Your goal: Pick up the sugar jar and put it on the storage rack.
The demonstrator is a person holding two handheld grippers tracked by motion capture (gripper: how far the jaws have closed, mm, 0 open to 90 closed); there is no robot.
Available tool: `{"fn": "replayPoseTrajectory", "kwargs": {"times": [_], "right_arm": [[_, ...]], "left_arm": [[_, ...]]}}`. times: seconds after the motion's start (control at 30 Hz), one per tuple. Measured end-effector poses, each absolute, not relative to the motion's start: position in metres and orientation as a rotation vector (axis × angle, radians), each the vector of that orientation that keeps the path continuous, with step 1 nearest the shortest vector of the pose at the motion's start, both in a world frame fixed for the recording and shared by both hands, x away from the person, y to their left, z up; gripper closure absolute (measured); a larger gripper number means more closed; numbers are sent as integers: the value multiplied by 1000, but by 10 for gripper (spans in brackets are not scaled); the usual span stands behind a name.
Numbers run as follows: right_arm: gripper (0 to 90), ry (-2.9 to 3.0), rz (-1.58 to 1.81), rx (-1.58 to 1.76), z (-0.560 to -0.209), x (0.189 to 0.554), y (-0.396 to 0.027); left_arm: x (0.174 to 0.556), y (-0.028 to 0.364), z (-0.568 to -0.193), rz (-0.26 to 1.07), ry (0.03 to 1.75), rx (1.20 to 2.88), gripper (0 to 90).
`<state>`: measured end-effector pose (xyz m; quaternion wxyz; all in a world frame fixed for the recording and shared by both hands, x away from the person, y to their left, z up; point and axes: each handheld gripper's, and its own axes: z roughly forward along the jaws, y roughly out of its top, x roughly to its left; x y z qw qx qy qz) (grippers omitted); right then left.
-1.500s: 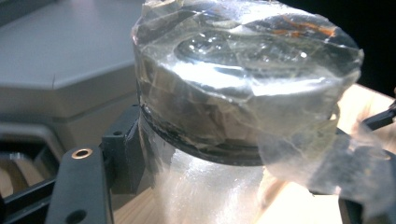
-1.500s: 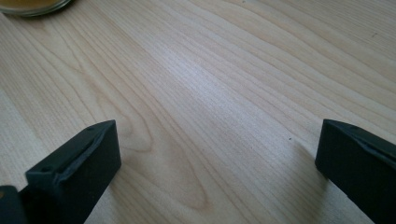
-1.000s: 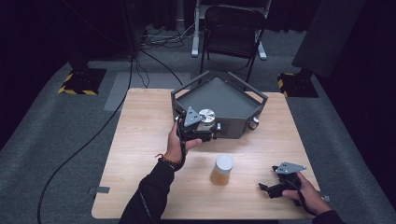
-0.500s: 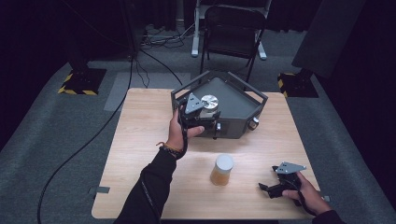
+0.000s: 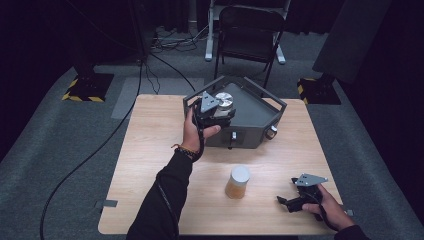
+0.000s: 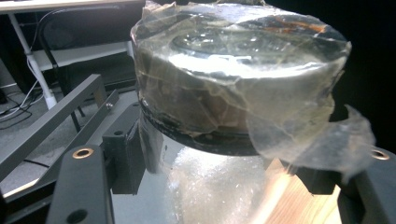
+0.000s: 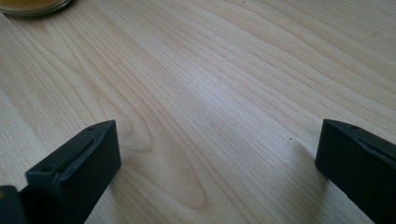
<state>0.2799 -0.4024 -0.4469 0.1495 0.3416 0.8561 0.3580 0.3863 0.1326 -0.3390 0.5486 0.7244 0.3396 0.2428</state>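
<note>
Two claws: left claw (image 5: 223, 111) clamps a film-wrapped jar (image 6: 238, 74) over the dark tray (image 5: 260, 107); right claw (image 5: 286, 201) gapes empty on tabletop (image 7: 224, 93).

The box (image 5: 250, 120) sits at the back of the surface (image 5: 150, 150), near the middle. A jar (image 5: 237, 182) stands in front of it, closer to you. Your left claw (image 5: 220, 111) is up over the box's left side with a tub (image 6: 233, 74) between its jaws. Your right claw (image 5: 285, 201) rests on the surface, right of the jar. A chair (image 5: 247, 30) stands on the floor behind the surface.
</note>
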Motion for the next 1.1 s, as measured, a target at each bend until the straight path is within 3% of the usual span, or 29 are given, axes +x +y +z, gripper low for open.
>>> {"fn": "replayPoseTrajectory", "kwargs": {"times": [1.1], "right_arm": [[0,2461,1030,980,-447,280,-403]], "left_arm": [[428,106,-351,674,972,1782,304]]}}
